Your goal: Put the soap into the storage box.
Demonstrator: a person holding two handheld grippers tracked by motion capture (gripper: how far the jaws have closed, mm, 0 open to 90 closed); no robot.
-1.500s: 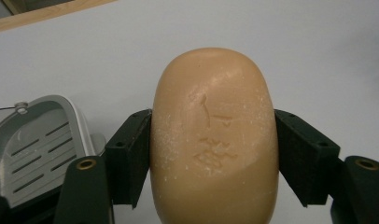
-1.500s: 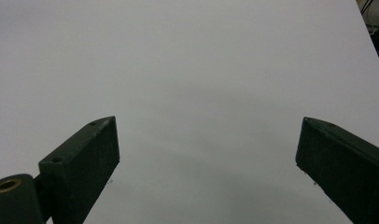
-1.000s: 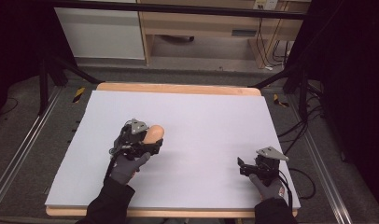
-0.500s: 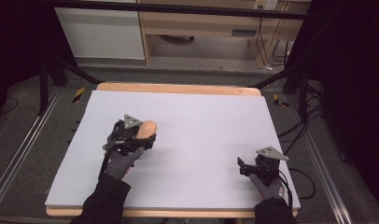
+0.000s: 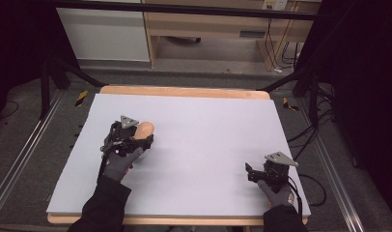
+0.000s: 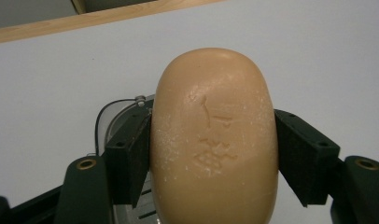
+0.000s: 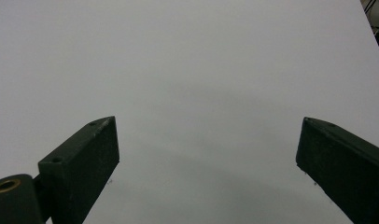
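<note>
We had the tan soap bar (image 6: 214, 140) pinched across its two long flanks in the left gripper (image 5: 128, 140), over the left half of the white mat (image 5: 208, 125), short of its far edge. It looked stiff, moderately weighty and slick, so we judged the flat flanks the safest hold. Near the mat's front right corner, our right gripper (image 5: 261, 172) rested with jaws spread, empty.

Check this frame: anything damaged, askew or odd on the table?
Nothing is spilled or askew. The tan soap bar clamped in the left gripper has a scuffed top face, with shallow scratches and whitish flecks. The right gripper is open over bare white table, holding nothing.
</note>
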